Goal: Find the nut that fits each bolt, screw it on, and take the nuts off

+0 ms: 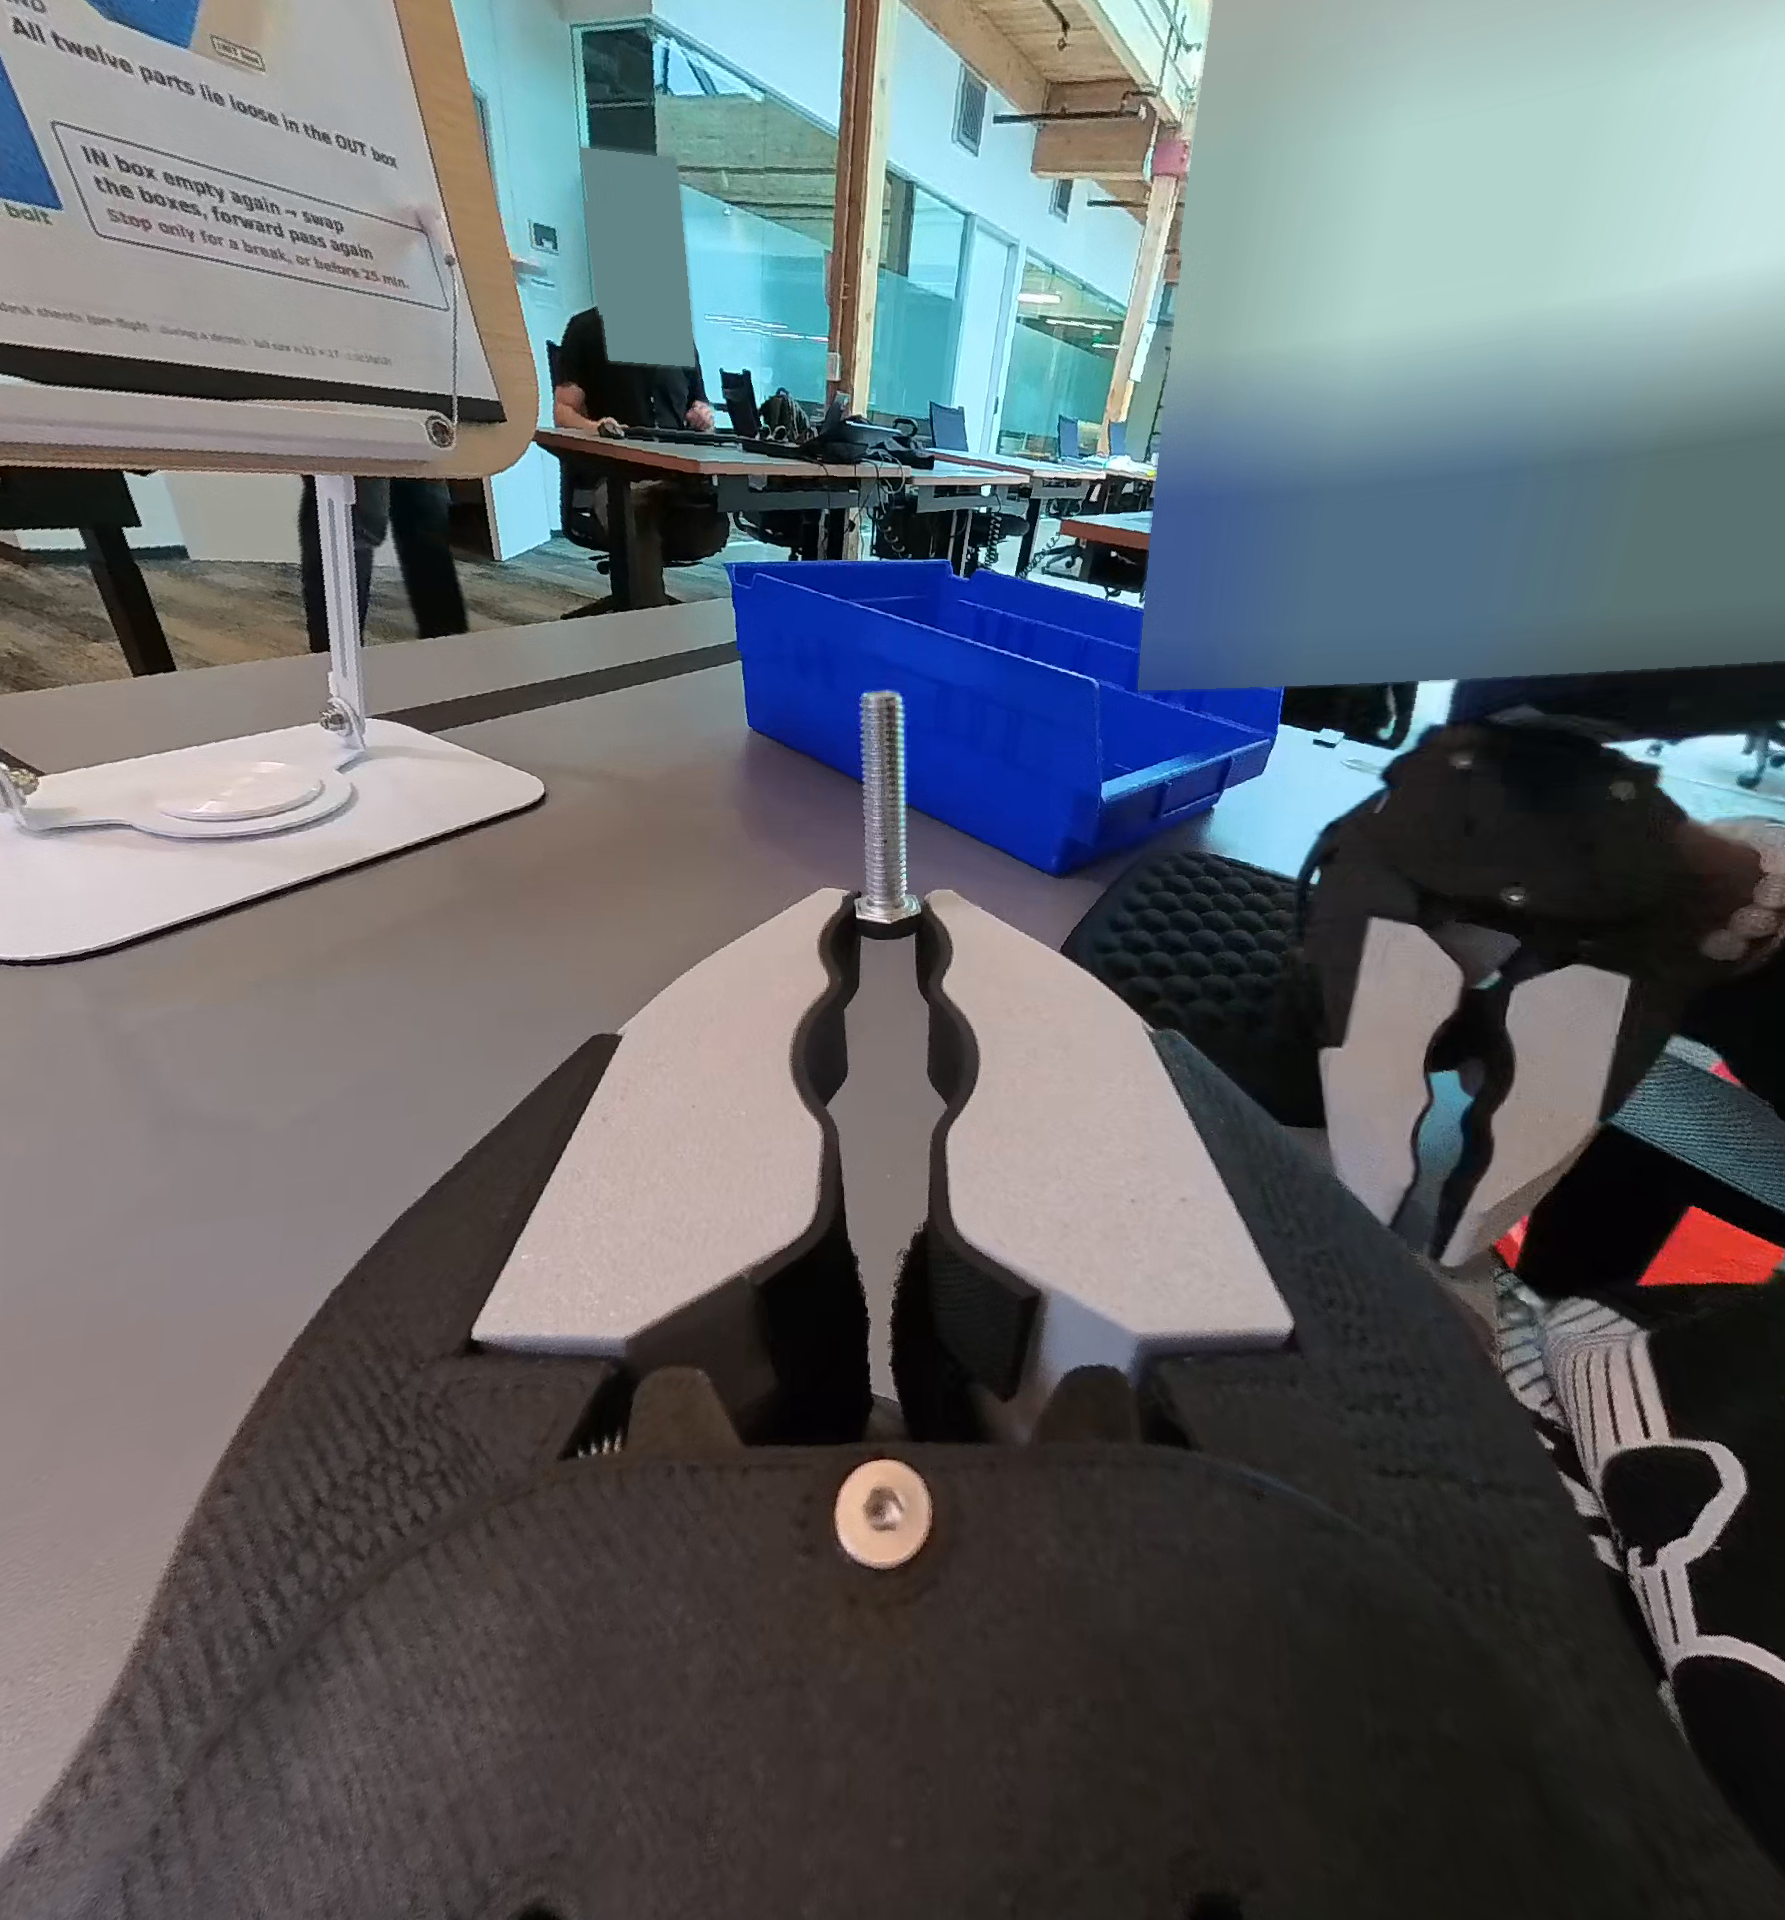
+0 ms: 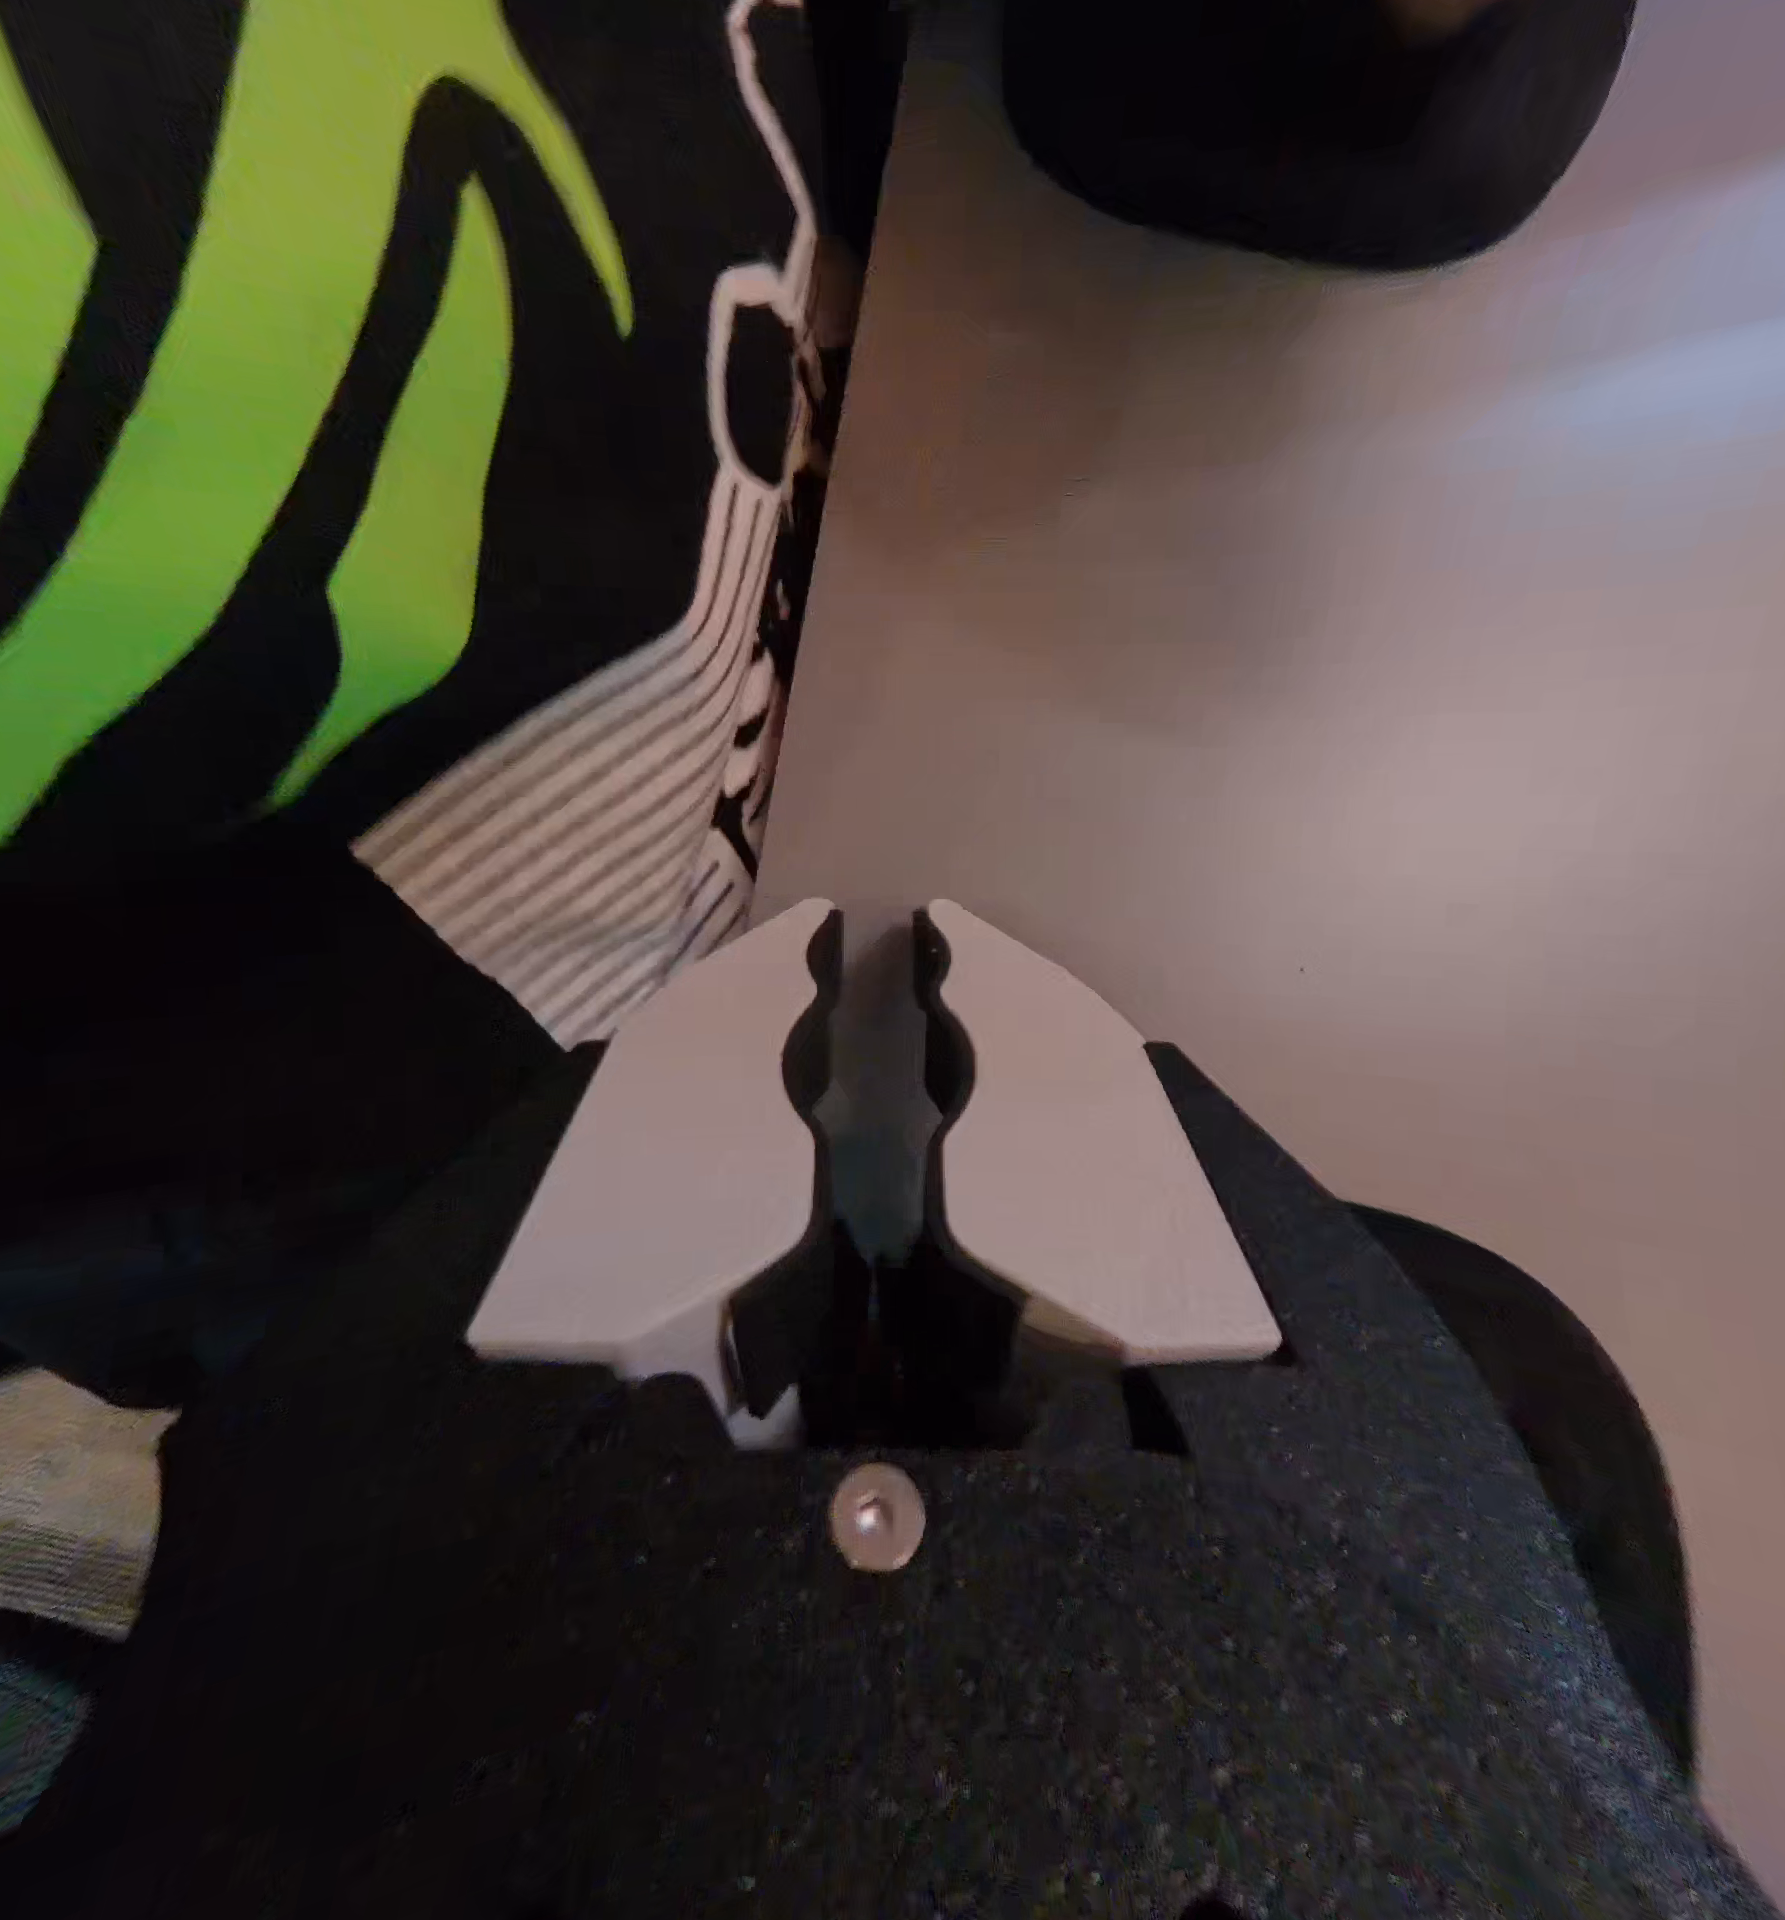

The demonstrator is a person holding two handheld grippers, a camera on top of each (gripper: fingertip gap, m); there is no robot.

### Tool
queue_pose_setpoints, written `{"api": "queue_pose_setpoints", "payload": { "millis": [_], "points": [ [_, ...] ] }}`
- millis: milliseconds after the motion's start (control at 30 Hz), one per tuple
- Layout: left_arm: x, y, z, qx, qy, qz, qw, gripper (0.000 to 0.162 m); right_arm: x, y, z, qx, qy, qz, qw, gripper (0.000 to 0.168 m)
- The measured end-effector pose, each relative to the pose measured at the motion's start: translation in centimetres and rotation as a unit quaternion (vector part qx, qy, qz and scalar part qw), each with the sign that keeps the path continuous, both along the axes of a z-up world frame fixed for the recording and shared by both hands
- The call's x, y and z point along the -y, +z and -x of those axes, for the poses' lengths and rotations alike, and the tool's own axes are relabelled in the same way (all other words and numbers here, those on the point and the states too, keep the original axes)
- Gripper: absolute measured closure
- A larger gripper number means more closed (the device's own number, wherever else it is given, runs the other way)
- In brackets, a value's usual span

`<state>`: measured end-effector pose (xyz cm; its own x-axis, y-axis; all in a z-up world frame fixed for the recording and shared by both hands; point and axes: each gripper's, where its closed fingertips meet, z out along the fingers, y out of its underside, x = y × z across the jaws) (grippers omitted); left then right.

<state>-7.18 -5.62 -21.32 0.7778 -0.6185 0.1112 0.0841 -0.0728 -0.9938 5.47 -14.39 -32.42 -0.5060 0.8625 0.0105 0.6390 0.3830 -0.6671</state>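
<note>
A silver bolt [image 1: 882, 800] stands upright with its thread pointing up; my left gripper [image 1: 885, 914] is shut on its hex head, just above the grey table [image 1: 348, 1091]. No nut is on the thread. My right gripper [image 2: 877, 920] has its jaws almost together with only a narrow slit, and nothing shows between them. It hovers at the table's near edge [image 2: 1179, 727]. It also shows in the left wrist view [image 1: 1433, 1236] at the right, fingers pointing down, apart from the bolt. No loose nut is visible in either view.
A blue plastic bin [image 1: 971, 727] sits on the table behind the bolt. A white stand [image 1: 244, 821] with an instruction sheet is at the left. A black textured pad [image 1: 1200, 935] lies at the right. The person's black and green clothing [image 2: 244, 468] fills the near side.
</note>
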Motion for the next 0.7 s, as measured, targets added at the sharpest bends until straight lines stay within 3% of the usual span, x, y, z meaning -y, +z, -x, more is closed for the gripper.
{"api": "queue_pose_setpoints", "payload": {
  "millis": [100, 267, 433, 533, 700],
  "points": [
    [0.0, 0.0, 0.0, 0.001, -0.001, -0.001, 1.000, 0.152, -0.8, -0.1, 0.3, -0.031, -0.020, -0.052, 0.998, 0.166],
    [0.0, -0.1, -0.2, -0.005, -0.004, 0.000, 1.000, 0.152, -1.6, 0.6, 0.5, -0.071, -0.052, -0.079, 0.993, 0.165],
    [0.0, -0.1, -0.3, -0.008, -0.007, -0.003, 1.000, 0.152, -4.2, 5.9, -0.9, -0.210, -0.131, 0.000, 0.969, 0.164],
    [0.0, -0.2, -0.3, -0.008, -0.008, -0.002, 1.000, 0.152, -5.3, 9.3, -2.6, -0.285, -0.161, 0.000, 0.945, 0.163],
    [-0.1, -0.2, -0.4, -0.009, -0.008, 0.002, 1.000, 0.152, -5.8, 11.9, -6.4, -0.298, -0.192, -0.004, 0.935, 0.157]
  ]
}}
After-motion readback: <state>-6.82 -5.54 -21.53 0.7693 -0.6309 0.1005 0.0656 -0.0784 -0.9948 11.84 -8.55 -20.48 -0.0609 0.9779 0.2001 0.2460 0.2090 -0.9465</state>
